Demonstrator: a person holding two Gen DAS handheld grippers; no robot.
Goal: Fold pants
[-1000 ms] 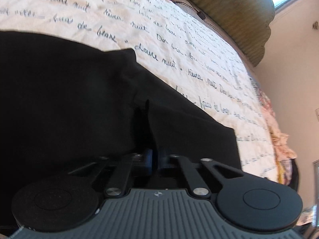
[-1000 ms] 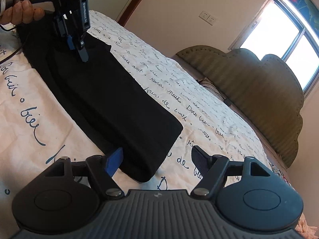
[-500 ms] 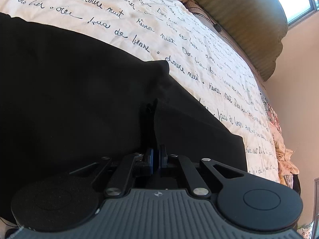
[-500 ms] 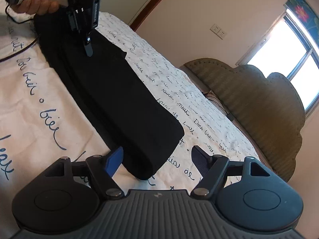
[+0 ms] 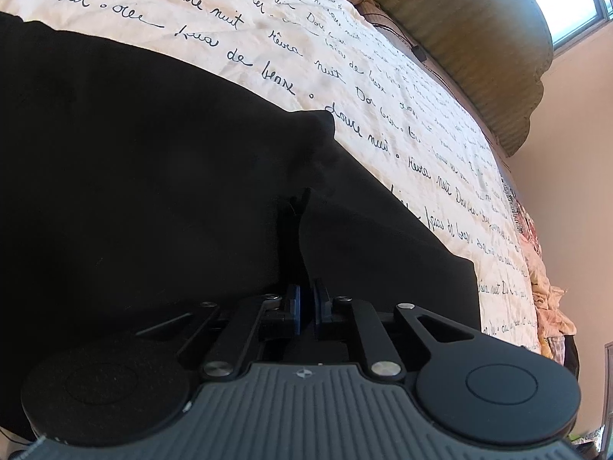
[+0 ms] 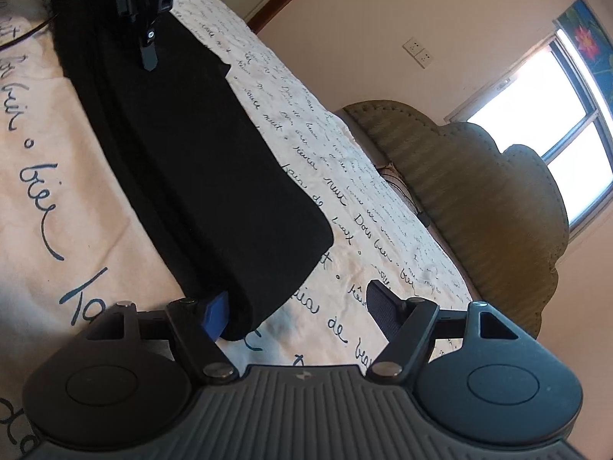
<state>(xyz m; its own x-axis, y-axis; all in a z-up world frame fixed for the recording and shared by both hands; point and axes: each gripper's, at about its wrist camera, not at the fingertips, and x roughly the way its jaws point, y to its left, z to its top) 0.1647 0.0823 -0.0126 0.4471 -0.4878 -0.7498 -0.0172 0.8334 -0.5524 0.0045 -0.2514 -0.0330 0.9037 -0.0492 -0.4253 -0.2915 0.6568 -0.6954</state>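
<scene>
The left tool [image 5: 305,306] is clenched on a fold of the black pants [image 5: 153,176] at their far end. The right tool [image 6: 299,308] is spread wide, one blue pad touching the near end of the pants. They lie lengthwise on the bed's script-printed sheet [image 6: 345,145], headboard [image 6: 479,191] beyond.

1. Left gripper [image 5: 305,303]: jaws nearly together, pinching a raised fold of the pants [image 5: 153,161], blue pads just apart.
2. Right gripper [image 6: 297,308]: jaws spread wide at the pants' near end, left pad touching the cloth.
</scene>
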